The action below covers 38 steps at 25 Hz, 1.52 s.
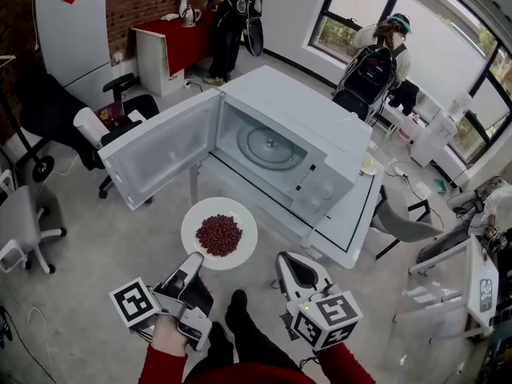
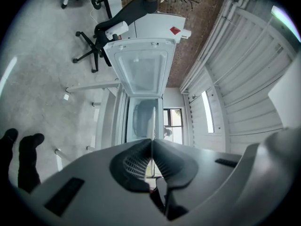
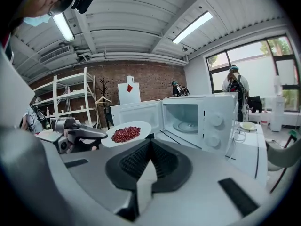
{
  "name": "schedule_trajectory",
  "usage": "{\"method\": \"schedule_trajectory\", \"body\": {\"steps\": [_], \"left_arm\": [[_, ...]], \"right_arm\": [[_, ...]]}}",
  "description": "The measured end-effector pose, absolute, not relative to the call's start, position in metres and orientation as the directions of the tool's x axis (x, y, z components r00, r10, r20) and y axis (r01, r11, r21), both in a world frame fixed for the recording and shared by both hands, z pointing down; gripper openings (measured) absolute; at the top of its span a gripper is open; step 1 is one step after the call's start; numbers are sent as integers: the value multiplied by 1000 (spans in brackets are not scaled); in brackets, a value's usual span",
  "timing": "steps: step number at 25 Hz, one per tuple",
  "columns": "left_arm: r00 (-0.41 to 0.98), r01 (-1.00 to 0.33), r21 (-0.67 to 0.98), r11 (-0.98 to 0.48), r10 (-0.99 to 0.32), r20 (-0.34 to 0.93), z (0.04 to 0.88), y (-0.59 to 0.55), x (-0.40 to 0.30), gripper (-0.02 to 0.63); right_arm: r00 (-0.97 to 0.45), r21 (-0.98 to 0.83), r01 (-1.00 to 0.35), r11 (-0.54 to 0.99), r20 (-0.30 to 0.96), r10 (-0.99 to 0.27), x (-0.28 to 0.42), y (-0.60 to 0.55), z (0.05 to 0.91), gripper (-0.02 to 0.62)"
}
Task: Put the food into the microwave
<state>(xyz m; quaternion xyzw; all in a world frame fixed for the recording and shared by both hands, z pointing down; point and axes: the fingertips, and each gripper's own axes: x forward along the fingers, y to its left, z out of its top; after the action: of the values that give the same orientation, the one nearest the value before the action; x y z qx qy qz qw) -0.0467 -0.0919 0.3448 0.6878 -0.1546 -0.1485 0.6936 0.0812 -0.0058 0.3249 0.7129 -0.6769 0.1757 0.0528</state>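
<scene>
Far left: microwave door (image 1: 164, 154), swung wide open and reaching out past the left edge of the surface (image 1: 356, 222).

Below the door, low in the head view: left gripper (image 1: 195, 261), jaws clenched on the near rim of a white plate (image 1: 198, 214). Holds the plate roughly level in the air, just off the surface's near edge, over the floor.

On the plate's middle: heap of dark red food (image 1: 218, 234), beans or berries, cannot tell which. Sits outside the microwave (image 1: 320, 118), in front of the open cavity and apart from it.

Inside the cavity: round glass turntable (image 1: 270, 147).

Microwave body over most of the surface, two knobs on the right of its front.

Right of the plate: right gripper (image 1: 286, 264), jaws pressed together with nothing between them, apart from the plate.

At the surface's right edge, beside the microwave: small dish (image 1: 368, 165).
</scene>
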Motion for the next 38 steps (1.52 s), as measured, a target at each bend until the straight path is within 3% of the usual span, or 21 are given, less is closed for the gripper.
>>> {"method": "schedule_trajectory", "body": {"steps": [19,38], "left_arm": [[933,-16,1000,-14,-360,10,366,-193,65,21],[938,29,998,52,-345,-10,413,-285,127,21]], "right_arm": [[92,-169,-970,-176,414,-906,157,-88,364,14],[66,-143,-977,-156,495,-867,176,-175,409,14]]}}
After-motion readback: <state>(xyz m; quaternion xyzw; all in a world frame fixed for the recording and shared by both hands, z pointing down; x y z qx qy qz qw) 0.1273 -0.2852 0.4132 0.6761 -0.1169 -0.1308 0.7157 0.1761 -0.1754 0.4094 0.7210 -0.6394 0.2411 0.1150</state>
